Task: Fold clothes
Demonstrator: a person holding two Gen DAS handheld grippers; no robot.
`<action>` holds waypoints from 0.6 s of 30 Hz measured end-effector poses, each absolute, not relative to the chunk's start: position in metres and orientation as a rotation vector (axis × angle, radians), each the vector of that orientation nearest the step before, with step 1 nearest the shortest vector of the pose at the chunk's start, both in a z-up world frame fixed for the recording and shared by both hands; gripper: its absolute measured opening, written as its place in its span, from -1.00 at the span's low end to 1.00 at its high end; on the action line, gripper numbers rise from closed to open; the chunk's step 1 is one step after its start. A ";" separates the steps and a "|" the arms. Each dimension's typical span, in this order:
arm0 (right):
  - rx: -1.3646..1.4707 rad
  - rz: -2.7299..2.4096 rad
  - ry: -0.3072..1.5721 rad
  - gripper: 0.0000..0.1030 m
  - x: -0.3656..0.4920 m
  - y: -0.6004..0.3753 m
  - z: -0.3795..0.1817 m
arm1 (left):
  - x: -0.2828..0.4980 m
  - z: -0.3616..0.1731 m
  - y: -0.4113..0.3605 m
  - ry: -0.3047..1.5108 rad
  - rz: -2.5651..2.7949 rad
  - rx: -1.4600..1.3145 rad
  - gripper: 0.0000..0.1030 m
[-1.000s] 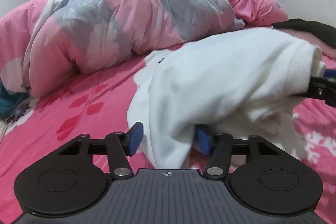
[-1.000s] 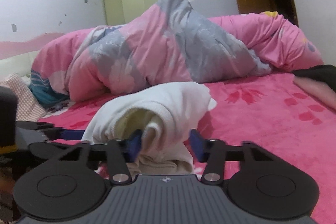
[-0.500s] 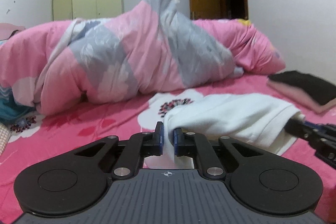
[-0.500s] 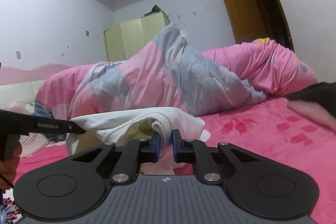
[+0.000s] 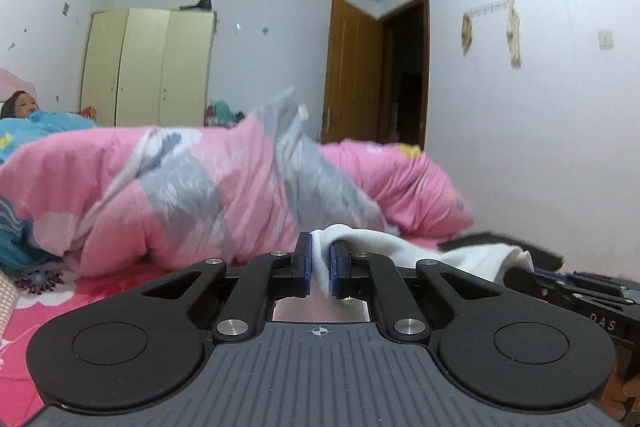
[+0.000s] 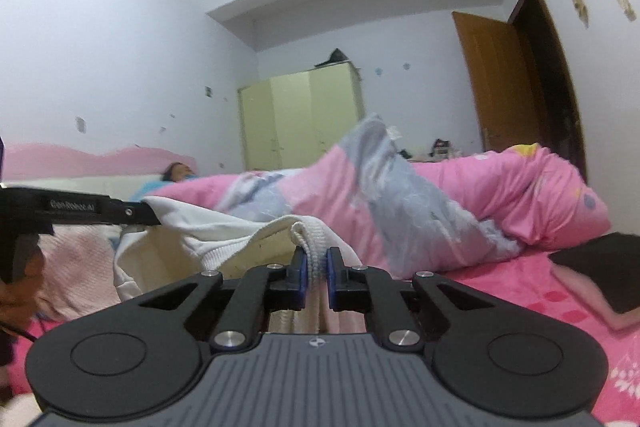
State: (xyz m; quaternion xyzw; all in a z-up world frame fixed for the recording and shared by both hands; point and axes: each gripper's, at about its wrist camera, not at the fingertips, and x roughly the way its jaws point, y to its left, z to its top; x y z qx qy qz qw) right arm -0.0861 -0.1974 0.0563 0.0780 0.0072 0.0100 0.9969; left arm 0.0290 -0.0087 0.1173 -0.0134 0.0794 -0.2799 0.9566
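A white knit garment (image 5: 404,247) hangs stretched between my two grippers above the pink bed. In the left wrist view my left gripper (image 5: 319,253) is shut on one edge of the cloth, which bulges up between the blue pads. My right gripper (image 5: 520,273) shows at the right edge, holding the far end. In the right wrist view my right gripper (image 6: 316,261) is shut on the ribbed hem of the white garment (image 6: 224,227). My left gripper (image 6: 150,214) pinches the other corner at the left. The garment's lower part is hidden behind the gripper bodies.
A bunched pink and grey quilt (image 5: 200,195) lies across the bed behind the garment. Folded black and pink clothes (image 6: 600,267) sit on the pink sheet (image 6: 520,291) at the right. A person (image 6: 180,173) lies at the head of the bed. A wardrobe (image 6: 300,119) and a door stand beyond.
Both grippers closed on the white garment, which lay in a heap, and rose with it. The cloth now hangs stretched between them, and both views look higher into the room.
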 end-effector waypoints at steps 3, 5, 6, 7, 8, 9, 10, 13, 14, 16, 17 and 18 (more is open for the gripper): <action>0.166 0.065 0.001 -0.82 -0.100 -0.189 0.072 | 0.016 0.128 0.011 0.134 -0.575 -0.054 -0.86; 0.175 0.103 -0.002 -0.82 -0.102 -0.187 0.078 | 0.014 0.130 0.025 0.140 -0.573 -0.068 -0.86; 0.171 0.109 0.002 -0.82 -0.099 -0.185 0.078 | 0.019 0.127 0.029 0.159 -0.563 -0.076 -0.86; 0.166 0.110 0.016 -0.82 -0.094 -0.184 0.075 | 0.023 0.124 0.034 0.178 -0.553 -0.085 -0.86; 0.162 0.111 0.034 -0.83 -0.088 -0.183 0.070 | 0.028 0.119 0.038 0.203 -0.543 -0.097 -0.86; 0.159 0.106 0.056 -0.83 -0.080 -0.182 0.063 | 0.036 0.111 0.041 0.240 -0.533 -0.115 -0.86; 0.157 0.100 0.081 -0.83 -0.071 -0.182 0.055 | 0.044 0.103 0.045 0.275 -0.524 -0.133 -0.86; 0.147 0.073 0.170 -0.83 -0.047 -0.182 0.028 | 0.074 0.070 0.048 0.399 -0.470 -0.173 -0.85; 0.147 0.070 0.204 -0.83 -0.040 -0.183 0.019 | 0.085 0.061 0.049 0.436 -0.451 -0.184 -0.85; 0.156 0.026 0.274 -0.82 -0.029 -0.183 0.001 | 0.103 0.043 0.052 0.496 -0.412 -0.207 -0.85; 0.160 0.008 0.305 -0.82 -0.027 -0.185 -0.005 | 0.111 0.035 0.054 0.520 -0.389 -0.218 -0.85; 0.177 0.006 0.319 -0.81 -0.028 -0.188 -0.010 | 0.119 0.029 0.057 0.540 -0.373 -0.232 -0.85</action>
